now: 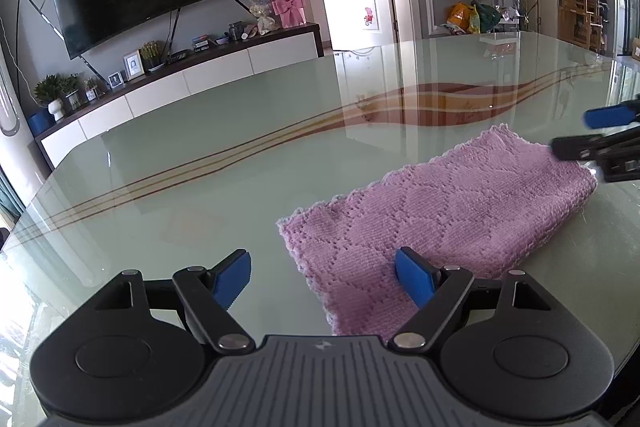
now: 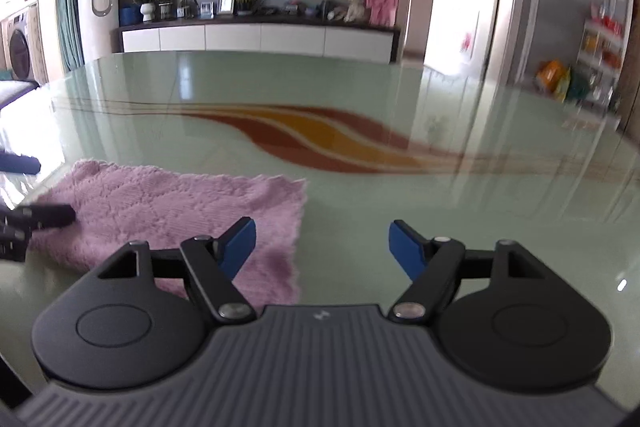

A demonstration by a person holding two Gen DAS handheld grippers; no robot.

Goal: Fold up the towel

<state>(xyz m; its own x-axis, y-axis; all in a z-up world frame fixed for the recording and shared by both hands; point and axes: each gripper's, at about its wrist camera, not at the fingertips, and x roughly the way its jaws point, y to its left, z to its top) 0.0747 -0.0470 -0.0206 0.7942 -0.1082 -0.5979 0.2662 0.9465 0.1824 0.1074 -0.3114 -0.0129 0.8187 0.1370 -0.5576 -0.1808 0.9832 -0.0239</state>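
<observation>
My left claw is spread wide with nothing between its blue pads, and it sits low at the near short end of the towel. I hold it there because that end is where I would take hold for another fold: 1 pad is already over the pink cloth, the other over bare glass just beside the corner.

My right claw is spread just as wide and grips nothing. It hangs at the opposite short end, with its left pad over the towel's corner and its right pad over the bench. The 2 claws face each other across the cloth, which is why each camera catches the other's fingertips at the far end.

The towel lies flat on the green glass bench, near the edge closest to me. Its long side toward me looks rounded and thick, while the far side shows a scalloped hem, so I judge it is already doubled once lengthwise. It reads soft and limp; a pinch at 1 corner would likely let the layers slide apart, so I would want both layers caught together.
</observation>
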